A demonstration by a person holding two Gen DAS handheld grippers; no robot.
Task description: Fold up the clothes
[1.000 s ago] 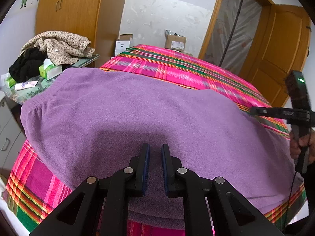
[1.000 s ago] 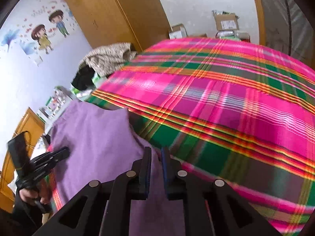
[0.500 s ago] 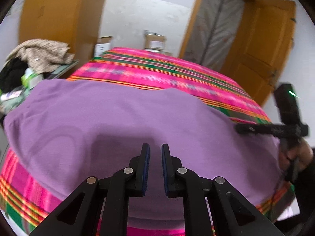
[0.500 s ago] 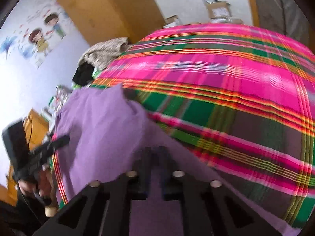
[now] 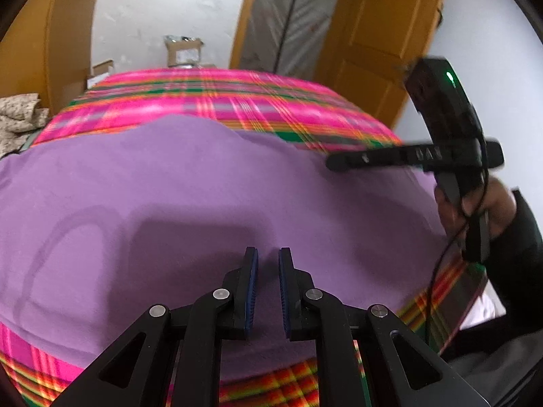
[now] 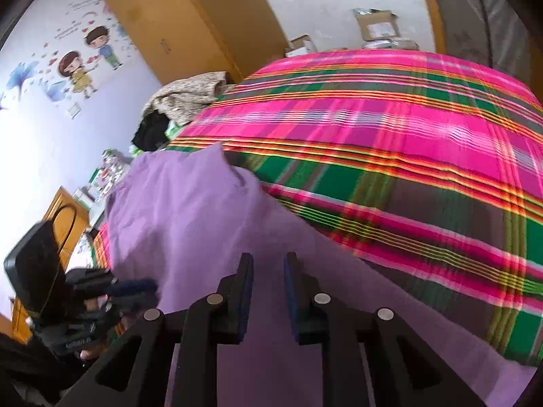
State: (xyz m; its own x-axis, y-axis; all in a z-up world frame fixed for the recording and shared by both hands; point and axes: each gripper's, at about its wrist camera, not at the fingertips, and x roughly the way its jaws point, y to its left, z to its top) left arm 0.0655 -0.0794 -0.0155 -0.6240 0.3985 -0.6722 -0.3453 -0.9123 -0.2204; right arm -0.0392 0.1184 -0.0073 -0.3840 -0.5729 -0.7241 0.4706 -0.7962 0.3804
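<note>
You are holding the left tongs (image 5: 268, 264) low over the purple garment (image 5: 190, 196), which is lying spread across the near part of the bed (image 5: 237, 98) on its pink, green and orange plaid cover. Their blue pads are standing a narrow gap apart with only bare cloth showing between them, so they are gripping nothing. Your right tongs (image 6: 268, 271) are opening over the same purple garment (image 6: 190, 210); no fold of fabric is sitting between the pads, and the cloth is lying loose beneath them, its far corner bunching up against the plaid. In the left view your right hand (image 5: 482, 210) is gripping its tool at the garment's right edge, and in the right view the left tongs (image 6: 135, 286) are hovering at its left edge. A heap of other clothes (image 6: 190, 96) is resting beside the bed by the wooden wardrobe (image 6: 190, 17)
</note>
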